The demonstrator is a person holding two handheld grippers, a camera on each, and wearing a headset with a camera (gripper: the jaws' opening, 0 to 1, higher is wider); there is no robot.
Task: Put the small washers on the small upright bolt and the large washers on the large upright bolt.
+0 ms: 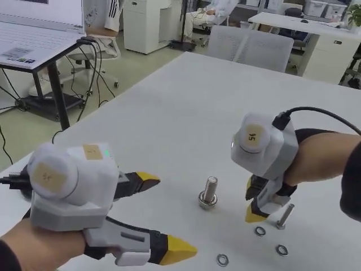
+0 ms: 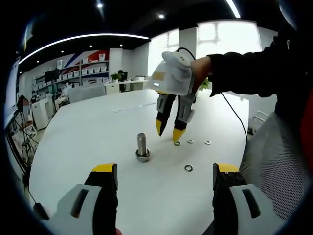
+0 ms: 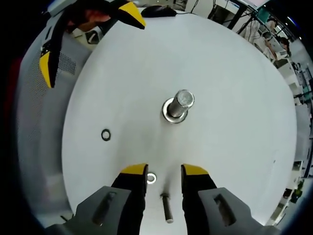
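Head view, left to right: the left gripper sits low at the left, grey and white with yellow tips, its jaws spread wide and holding nothing. Near the middle of the white table the large bolt stands upright, silvery, with a wider metal ring at its foot. Just right of it the right gripper points down with its tips close above the table. Beside those tips is the small bolt, a thin silver rod that slants in the picture; whether it stands or lies I cannot tell. Three small ring washers lie flat nearer the person: the left washer is apart from the others, the middle washer is just beside the right gripper's tips, and the right washer is nearby. The left gripper view gives the large bolt from the side, showing its threaded shank, and behind it the right gripper hangs from a dark-sleeved arm, its jaws a narrow gap apart with nothing between them. The right gripper view looks down on the large bolt's flat round top, with the middle washer on the table between its own narrowly parted tips.
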